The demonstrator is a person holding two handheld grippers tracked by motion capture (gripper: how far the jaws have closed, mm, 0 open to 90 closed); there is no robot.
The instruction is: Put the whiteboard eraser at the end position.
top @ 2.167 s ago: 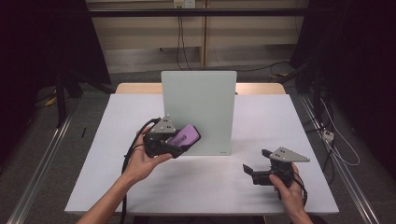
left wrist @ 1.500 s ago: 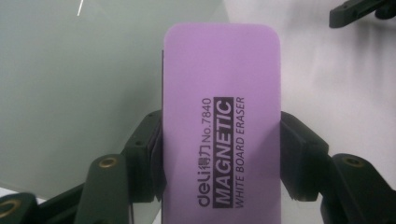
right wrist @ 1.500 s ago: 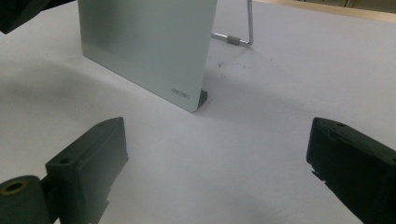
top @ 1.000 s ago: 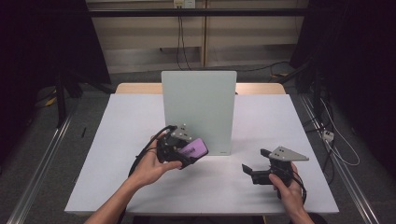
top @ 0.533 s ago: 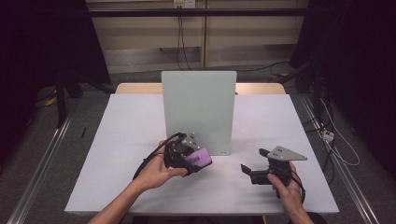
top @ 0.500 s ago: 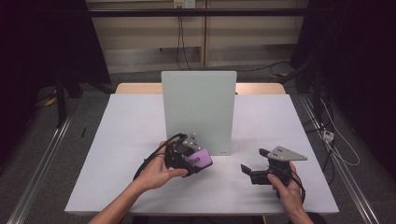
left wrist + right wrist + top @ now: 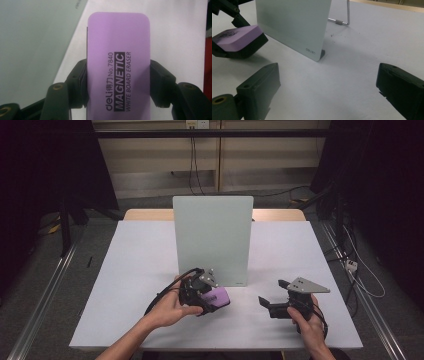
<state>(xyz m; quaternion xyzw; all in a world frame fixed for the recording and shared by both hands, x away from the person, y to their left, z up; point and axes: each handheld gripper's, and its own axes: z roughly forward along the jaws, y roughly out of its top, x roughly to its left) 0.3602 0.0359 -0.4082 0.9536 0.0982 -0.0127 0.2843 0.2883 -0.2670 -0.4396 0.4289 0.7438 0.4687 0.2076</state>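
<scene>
While the high view shows the whole worktop [image 7: 125, 270] at once, it gives little of the grip itself: the left claw [image 7: 212, 298] sits low in front of the upright pale-green board [image 7: 212, 237], carrying a purple eraser [image 7: 218, 297] just beside the board's lower edge and close over the white surface. The left gripper view fills in what that angle hides: the eraser [image 7: 118, 67] lies lengthways between the two black jaws, both pads pressed against its long sides, its printed face reading "MAGNETIC WHITE BOARD ERASER", with the board [image 7: 37, 42] off to the left of it. The right gripper view gives the side look, where the eraser [image 7: 239, 38] shows a dark felt layer under its purple top and hangs tilted, a shadow beneath it, so I cannot tell whether it touches the worktop [image 7: 352, 75]. That same view shows the board [image 7: 294, 22] standing on a small foot with a wire prop [image 7: 344, 17] behind it. The right claw [image 7: 272, 304] rests well apart to the right, near the front edge, its jaws spread wide with nothing between them. Nothing lies between the eraser and the board; beyond the worktop, cables [image 7: 360, 275] trail across the floor.
</scene>
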